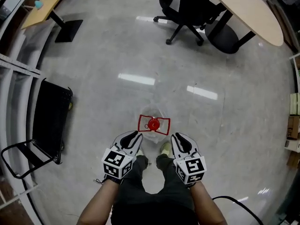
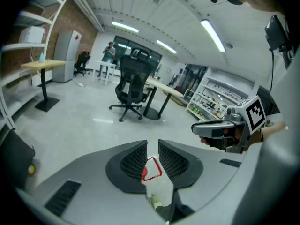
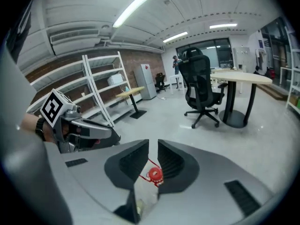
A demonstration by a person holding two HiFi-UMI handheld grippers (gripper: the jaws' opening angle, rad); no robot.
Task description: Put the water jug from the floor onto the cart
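The clear water jug (image 1: 153,125), with a red cap and a red wire handle, stands on the grey floor just ahead of the person's shoes. My left gripper (image 1: 135,135) hangs close at its near left and my right gripper (image 1: 175,138) at its near right, neither touching it. Both jaw pairs stand a narrow gap apart with nothing between them. Beyond that gap the left gripper view shows the red handle (image 2: 152,168), and the right gripper view shows the red cap (image 3: 154,174). The black platform cart (image 1: 51,121) sits on the floor at the left.
White shelving (image 1: 14,78) runs along the left wall beside the cart. A black office chair (image 1: 187,8) and a round-ended table (image 1: 253,8) stand at the far side, a small desk (image 1: 47,3) at far left. Boxes (image 1: 293,125) line the right edge. A black cable (image 1: 234,203) lies near the right.
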